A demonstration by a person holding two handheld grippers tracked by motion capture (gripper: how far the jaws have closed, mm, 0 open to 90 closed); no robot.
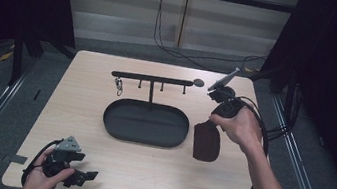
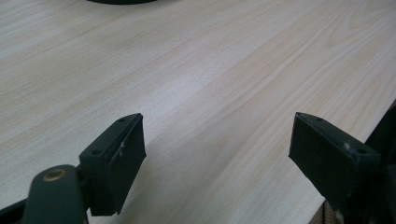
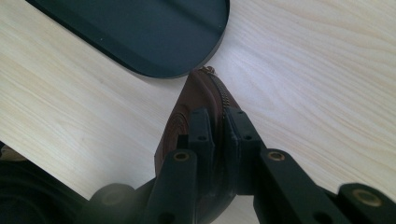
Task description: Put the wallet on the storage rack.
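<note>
The right gripper (image 3: 218, 122) is clamped on a brown zip pouch (image 1: 206, 141), which hangs just right of the black tray (image 1: 116, 128), its low end near or perhaps touching the table (image 1: 81, 91); the high view leaves that unclear. To do this lift well, keep the squeeze firm near the zip edge, raise it straight so the pouch clears the tray rim, then carry it left over the tray or far toward the hook rack (image 1: 152, 78). The left gripper (image 2: 215, 154) rests at the near left corner, jaws apart and empty.
</note>
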